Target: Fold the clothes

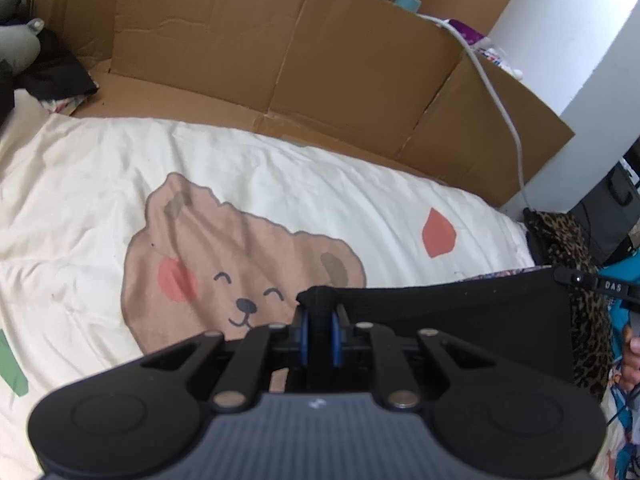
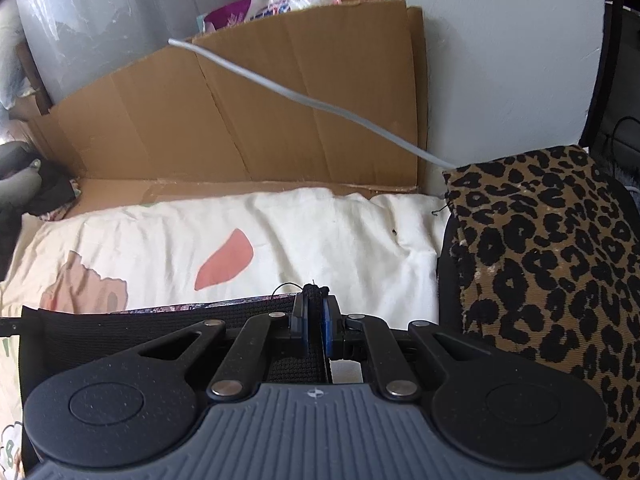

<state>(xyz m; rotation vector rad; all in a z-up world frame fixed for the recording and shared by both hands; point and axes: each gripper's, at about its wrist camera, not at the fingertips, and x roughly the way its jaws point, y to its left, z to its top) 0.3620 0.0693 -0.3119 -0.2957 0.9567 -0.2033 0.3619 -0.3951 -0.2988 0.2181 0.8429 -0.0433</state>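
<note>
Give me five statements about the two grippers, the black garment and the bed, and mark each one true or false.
1. The left gripper is shut on the black garment. True.
2. The right gripper hangs open with nothing in it. False: its fingers pinch the black garment's edge.
3. The bedsheet carries a smiling bear print. True.
4. A sheet of glass stands behind the bed. False: it is brown cardboard.
5. The leopard-print fabric lies to the right of the right gripper. True.
</note>
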